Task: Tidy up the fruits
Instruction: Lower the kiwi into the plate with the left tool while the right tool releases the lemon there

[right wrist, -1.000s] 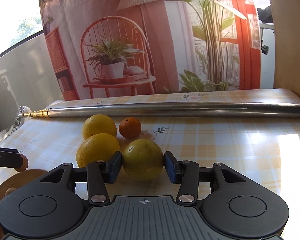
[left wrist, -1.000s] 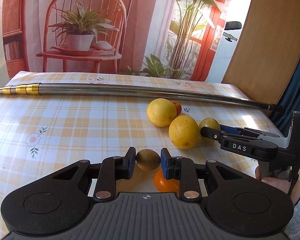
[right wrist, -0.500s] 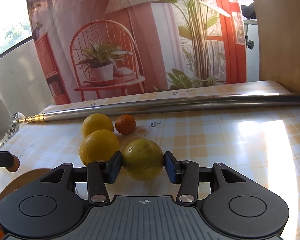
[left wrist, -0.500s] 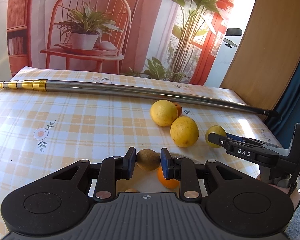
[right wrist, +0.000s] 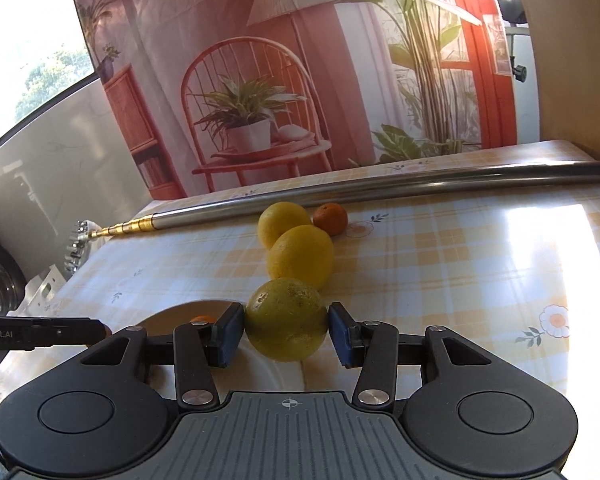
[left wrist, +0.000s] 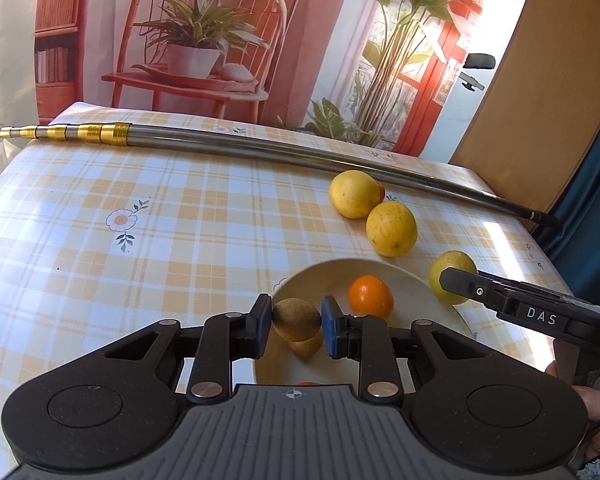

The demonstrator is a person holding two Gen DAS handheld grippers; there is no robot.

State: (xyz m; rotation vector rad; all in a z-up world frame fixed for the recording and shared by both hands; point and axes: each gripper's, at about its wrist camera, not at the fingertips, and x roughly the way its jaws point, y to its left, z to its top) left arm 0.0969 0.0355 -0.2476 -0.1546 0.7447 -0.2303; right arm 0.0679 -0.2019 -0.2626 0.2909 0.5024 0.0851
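Kiwi [left wrist: 296, 319] in left claw [left wrist: 293, 332] over plate [left wrist: 428, 284], visible only there; right claw [right wrist: 286, 334] gripping lemon [right wrist: 286, 324].

A long metal pole [left wrist: 284, 150] lies across the far side of the table, its gold-ringed end [left wrist: 84, 133] at the left. The table wears a yellow checked cloth [left wrist: 140, 248] printed with small flowers [left wrist: 121, 220]. Behind the far edge hangs a backdrop [right wrist: 260, 80] picturing an orange chair, a potted plant and a lamp. A wooden panel [left wrist: 540, 80] stands at the far right, with a window [right wrist: 32, 60] at the far left.
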